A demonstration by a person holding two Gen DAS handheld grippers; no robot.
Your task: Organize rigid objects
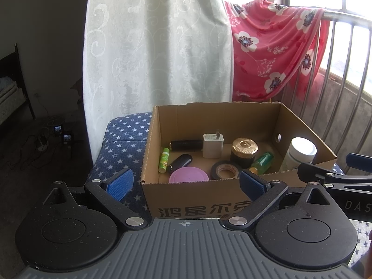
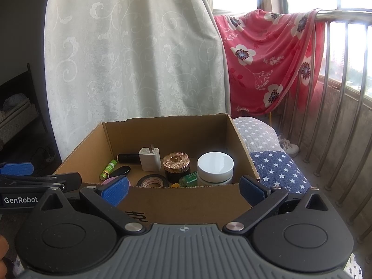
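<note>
While both grippers hang just short of the near wall of the box (image 1: 197, 200), neither holds anything. The left gripper (image 1: 186, 182) has its blue-padded fingers (image 1: 119, 183) spread wide, and so does the right gripper (image 2: 184, 189), whose fingers (image 2: 115, 190) frame the box's near wall. Each gripper shows at the edge of the other's view, side by side.

The box is open-topped cardboard and sits on a star-print cushion (image 1: 121, 144), with a pale curtain (image 1: 153, 46) behind it and a red floral cloth (image 1: 274, 46) draped over a metal railing (image 1: 344, 16) to the right.

All the small things lie inside the box. A white jar (image 2: 215, 167) stands at the right, beside a dark jar with a gold lid (image 2: 176, 166). A green bottle (image 1: 261, 162) lies on its side between and in front of them. A tape roll (image 1: 226, 169) lies near the front wall, with a pink lid (image 1: 188, 174) to its left. A white charger (image 1: 212, 145) stands towards the back, touching or just beside a black cylinder (image 1: 186, 144) lying behind it. At the left lie a green tube (image 1: 164, 159) and a black oval object (image 1: 181, 161).
</note>
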